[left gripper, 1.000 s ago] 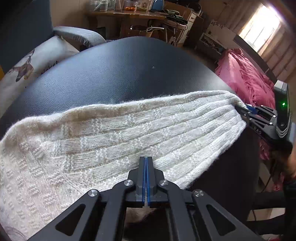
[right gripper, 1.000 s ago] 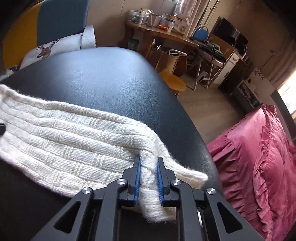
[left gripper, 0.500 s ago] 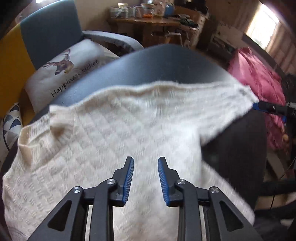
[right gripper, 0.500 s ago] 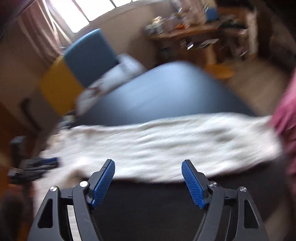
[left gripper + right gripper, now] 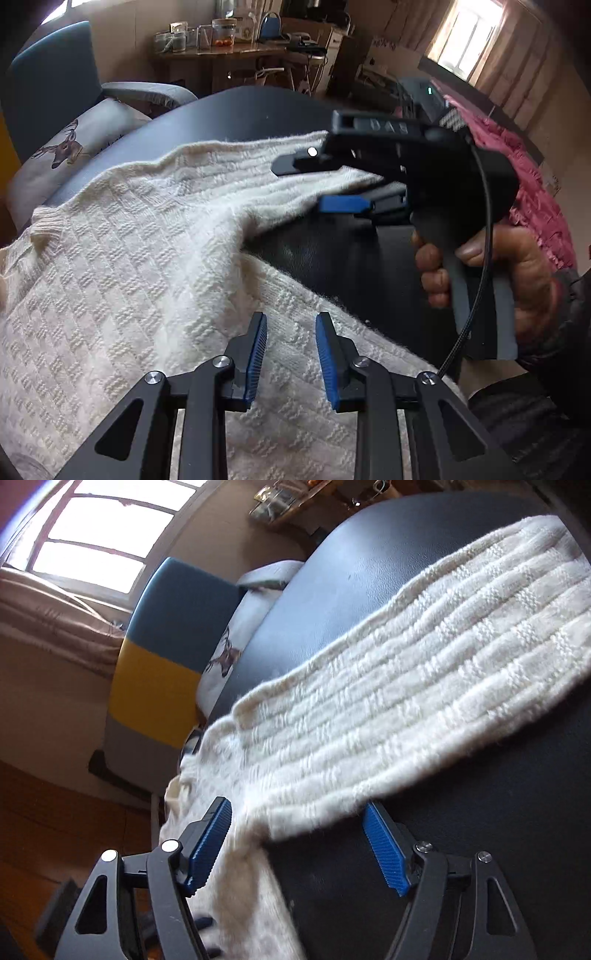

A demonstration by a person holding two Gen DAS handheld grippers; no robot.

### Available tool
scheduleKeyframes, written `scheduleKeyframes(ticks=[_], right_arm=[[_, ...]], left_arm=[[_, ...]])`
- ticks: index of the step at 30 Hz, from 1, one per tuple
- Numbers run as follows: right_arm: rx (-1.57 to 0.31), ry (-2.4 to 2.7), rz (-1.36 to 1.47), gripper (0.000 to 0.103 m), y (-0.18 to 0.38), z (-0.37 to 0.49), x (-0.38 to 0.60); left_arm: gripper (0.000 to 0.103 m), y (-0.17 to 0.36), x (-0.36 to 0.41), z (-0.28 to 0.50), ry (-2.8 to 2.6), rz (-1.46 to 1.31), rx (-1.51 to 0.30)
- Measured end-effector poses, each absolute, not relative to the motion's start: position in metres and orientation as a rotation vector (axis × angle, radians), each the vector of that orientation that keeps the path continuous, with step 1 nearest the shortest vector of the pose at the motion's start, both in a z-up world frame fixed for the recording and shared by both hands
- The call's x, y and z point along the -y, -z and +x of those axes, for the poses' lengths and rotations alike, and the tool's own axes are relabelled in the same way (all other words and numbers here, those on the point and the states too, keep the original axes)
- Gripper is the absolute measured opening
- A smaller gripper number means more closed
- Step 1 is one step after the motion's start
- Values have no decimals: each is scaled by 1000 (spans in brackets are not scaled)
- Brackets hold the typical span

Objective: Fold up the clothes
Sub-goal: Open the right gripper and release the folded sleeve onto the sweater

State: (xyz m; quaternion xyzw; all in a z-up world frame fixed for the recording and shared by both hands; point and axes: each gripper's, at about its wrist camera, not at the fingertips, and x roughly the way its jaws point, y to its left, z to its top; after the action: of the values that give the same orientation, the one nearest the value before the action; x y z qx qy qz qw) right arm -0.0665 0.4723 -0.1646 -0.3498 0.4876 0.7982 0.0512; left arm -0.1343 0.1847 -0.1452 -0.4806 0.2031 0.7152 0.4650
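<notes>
Black and slightly glossy, the worktop [image 5: 258, 110] carries a cream knitted sweater [image 5: 122, 280] spread over its near left part, with one sleeve [image 5: 424, 686] stretched out flat toward the far right.

A second ago both tongs were pinching that sleeve, the left tongs [image 5: 290, 354] pressed together on its near edge and the right tongs [image 5: 295, 845] clamped near the cuff. Now both stand spread and hold nothing: the left pair hovers over the sweater's body, and the right pair has swung round to sit where the sleeve meets the body, its pads either side of the sleeve's near edge without closing on it. In the left view the person's right hand [image 5: 517, 273] grips the other tool just above the sleeve. My reading is that the sleeve has been laid out and let go, and a fresh grip near the shoulder is being sought, probably to bring the sleeve across the body.

Around the worktop stand a blue and yellow armchair [image 5: 173, 635] with a deer cushion [image 5: 70, 147] at the far left, a cluttered wooden table [image 5: 236, 59] beyond, and a pink bedspread [image 5: 535, 192] on the right. None of these touches the sweater. The right tool itself crowds the sleeve and hides its cuff from the left view.
</notes>
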Motion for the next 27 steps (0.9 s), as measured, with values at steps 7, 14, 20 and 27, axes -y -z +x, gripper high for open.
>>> scheduleKeyframes(ticks=[7, 14, 20, 27], right_arm=[[-1325, -2447, -1154, 16, 174, -86, -475], [-1171, -2518, -1173, 13, 164, -90, -478], [-1046, -2506, -1140, 13, 154, -88, -497], [-1014, -2479, -1202, 14, 156, -88, -501]], left_arm=[[23, 174, -216, -140, -1804, -1298, -527], [5, 169, -200, -129, -1757, -1238, -280], [5, 170, -195, -117, -1677, -1205, -137], [7, 180, -229, -111, -1695, -1248, -251]])
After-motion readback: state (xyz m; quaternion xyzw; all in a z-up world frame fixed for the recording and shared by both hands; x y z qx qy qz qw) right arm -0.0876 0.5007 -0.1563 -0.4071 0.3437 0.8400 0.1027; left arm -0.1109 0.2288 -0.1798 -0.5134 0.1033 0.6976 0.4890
